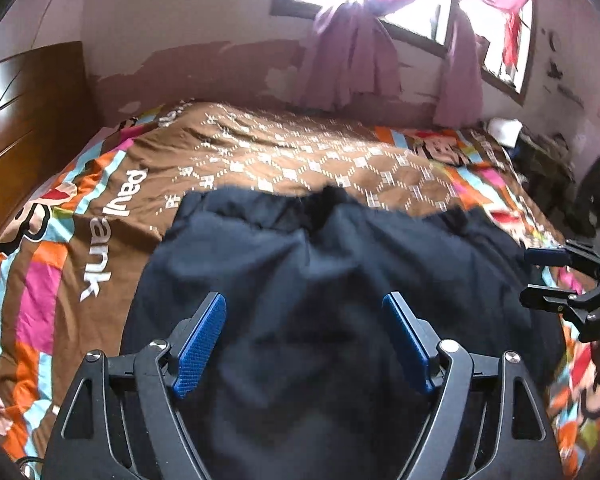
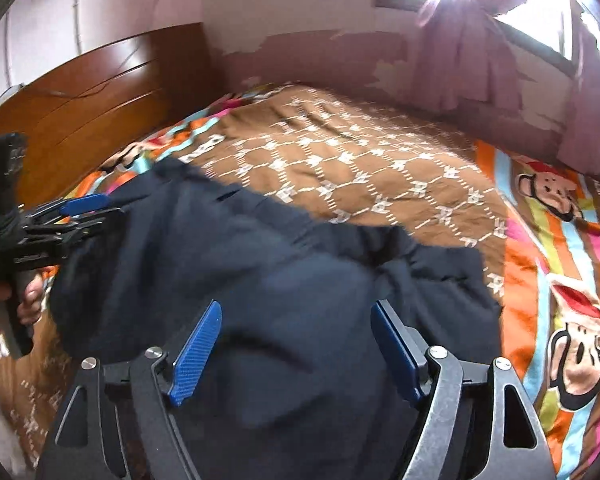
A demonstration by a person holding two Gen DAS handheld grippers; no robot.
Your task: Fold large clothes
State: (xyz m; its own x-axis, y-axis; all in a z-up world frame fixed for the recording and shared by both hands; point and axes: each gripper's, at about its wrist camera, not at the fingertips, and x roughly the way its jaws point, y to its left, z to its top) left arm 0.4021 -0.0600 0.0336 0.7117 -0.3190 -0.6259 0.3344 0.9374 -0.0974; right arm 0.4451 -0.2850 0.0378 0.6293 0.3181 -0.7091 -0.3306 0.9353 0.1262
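A large dark navy garment (image 1: 320, 264) lies spread on the bed, its far edge bunched and uneven. My left gripper (image 1: 304, 298) hovers over its near part with the blue pads (image 1: 202, 340) wide apart, open, nothing pinched between them. The right gripper (image 2: 298, 306) hangs over the same garment (image 2: 260, 264), also open and empty. In the left wrist view the right gripper (image 1: 534, 278) shows at the garment's right edge, jaws apart. In the right wrist view the left gripper (image 2: 114, 205) shows at the garment's left edge, with a hand (image 2: 30, 296) on its handle.
The bed carries a brown quilt (image 1: 284, 152) with white pattern and colourful cartoon borders. A wooden headboard (image 1: 28, 112) stands at the left. Pink curtains (image 1: 352, 64) hang at a bright window behind. Dark clutter (image 1: 556, 168) sits off the bed's right side.
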